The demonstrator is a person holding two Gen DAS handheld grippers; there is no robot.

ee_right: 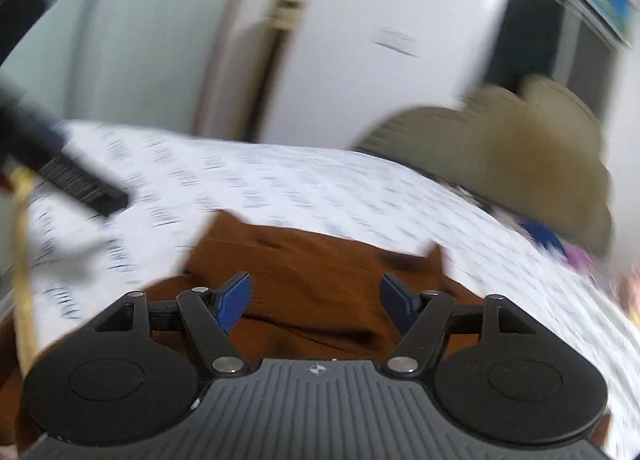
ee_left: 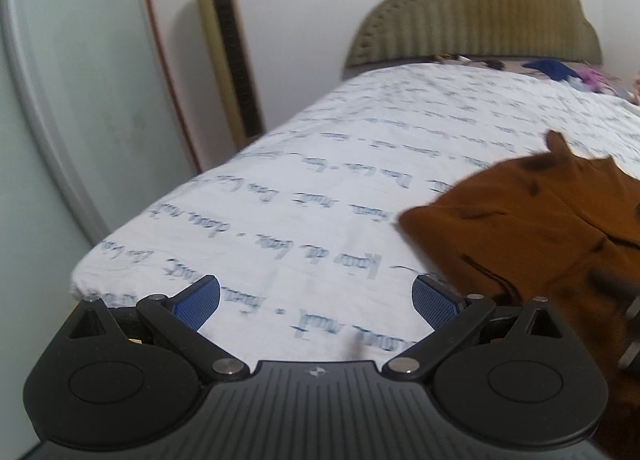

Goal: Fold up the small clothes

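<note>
The left claw (ee_left: 316,300) hangs over the near end of the bed, its 2 blue pads (ee_left: 198,306) spread wide with only the printed sheet (ee_left: 280,188) showing between them. Nothing is pinched there. Just to its right lies the brown garment (ee_left: 540,220), rumpled on the sheet near the bed's near end, with 1 pointed corner sticking up on its far side.

In the right wrist view, the right claw (ee_right: 316,300) hovers directly over that same brown garment (ee_right: 312,256). Its jaws stand apart and the cloth shows below the gap; the pads (ee_right: 234,302) do not press on it. The picture is blurred, so whether the fingertips brush the fabric cannot be told. To the left, a dark blurred shape, apparently the other claw, reaches over the sheet.

The white sheet with rows of blue script covers the bed toward the far end. There, a few dark blue and purple clothes (ee_left: 560,72) lie in a small heap by the olive ribbed headboard (ee_left: 480,16). Beyond the bed's left edge stands a gold tower fan (ee_left: 228,48) against the white wall (ee_left: 300,12), beside a pale wardrobe door (ee_left: 80,80).
</note>
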